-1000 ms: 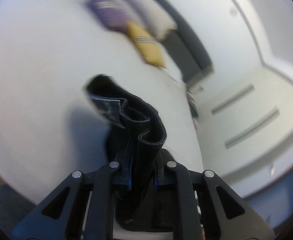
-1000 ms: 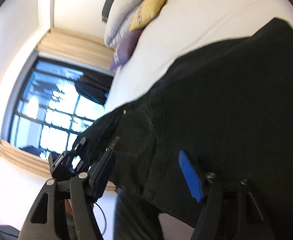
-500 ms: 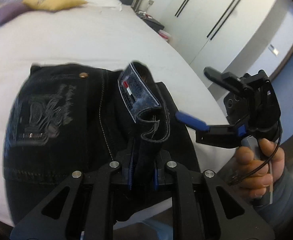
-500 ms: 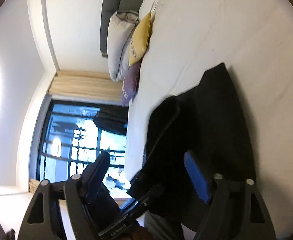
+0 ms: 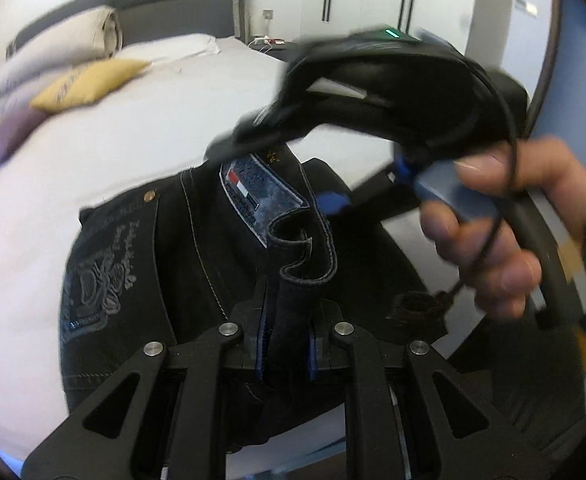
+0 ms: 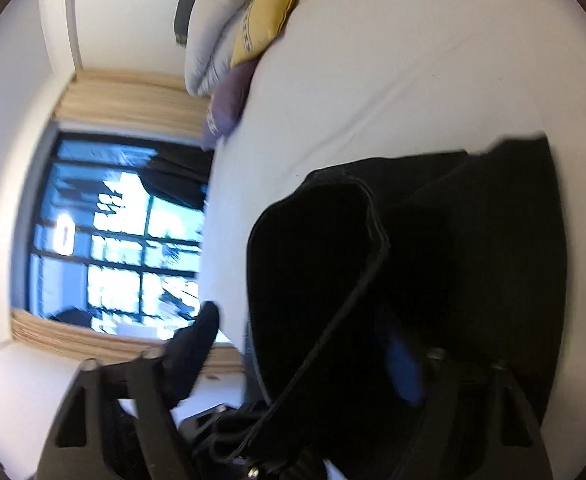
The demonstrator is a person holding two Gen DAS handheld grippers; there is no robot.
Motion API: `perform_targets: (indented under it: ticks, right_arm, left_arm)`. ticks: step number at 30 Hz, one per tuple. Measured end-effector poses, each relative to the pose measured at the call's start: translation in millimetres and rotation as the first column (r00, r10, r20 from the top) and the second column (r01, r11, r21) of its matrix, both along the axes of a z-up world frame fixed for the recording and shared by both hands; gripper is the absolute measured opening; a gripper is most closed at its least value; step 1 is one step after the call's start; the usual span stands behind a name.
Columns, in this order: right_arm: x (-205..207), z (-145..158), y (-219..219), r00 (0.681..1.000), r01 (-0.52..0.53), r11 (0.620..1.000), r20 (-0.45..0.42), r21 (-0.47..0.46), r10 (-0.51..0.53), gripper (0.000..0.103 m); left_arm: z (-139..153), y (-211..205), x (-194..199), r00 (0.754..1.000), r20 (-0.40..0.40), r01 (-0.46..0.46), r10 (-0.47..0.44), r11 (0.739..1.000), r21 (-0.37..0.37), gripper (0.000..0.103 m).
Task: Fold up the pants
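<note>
Evidently the left gripper (image 5: 287, 344) is clamped on a bunched fold of the black jeans' (image 5: 141, 280) waistband (image 5: 309, 256), lifting that edge off the white bed (image 5: 153, 120) so the cloth can be carried over. Close on the right, the right gripper (image 6: 313, 344), jaws apart and just now narrowing, hangs by the raised dark fabric; whether its pads press on it I cannot tell. Yellow cushion (image 5: 89, 82) lies far left.
</note>
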State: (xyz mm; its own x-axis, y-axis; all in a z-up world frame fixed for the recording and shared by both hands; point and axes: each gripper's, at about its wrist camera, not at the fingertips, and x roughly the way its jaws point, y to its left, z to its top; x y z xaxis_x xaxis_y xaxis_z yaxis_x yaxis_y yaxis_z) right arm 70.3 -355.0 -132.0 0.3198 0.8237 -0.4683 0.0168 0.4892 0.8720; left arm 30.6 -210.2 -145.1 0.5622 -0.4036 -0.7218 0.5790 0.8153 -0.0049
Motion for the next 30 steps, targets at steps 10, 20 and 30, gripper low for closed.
perform_targets:
  ticks: [10,20,30]
  right_arm:
    - [-11.2,20.2,-24.7,0.991,0.012,0.991,0.137,-0.130,0.006,0.020]
    - [-5.2,-26.6,-62.4,0.996,0.069,0.987,0.072,-0.145,-0.059,0.018]
    - [-11.3,-29.8,-87.5,0.988,0.145,0.985,0.067,-0.094,-0.139,0.030]
  left_arm:
    - [8.4,-38.3,-40.0,0.994,0.082,0.065,-0.073,0.993,0.100,0.013]
    - [-41.8,-110.4,-45.6,0.988,0.020,0.142,-0.151,0.964,0.226,0.021]
    - [-30.9,-91.9,-69.0,0.983,-0.086,0.166,-0.162,0.985,0.045,0.070]
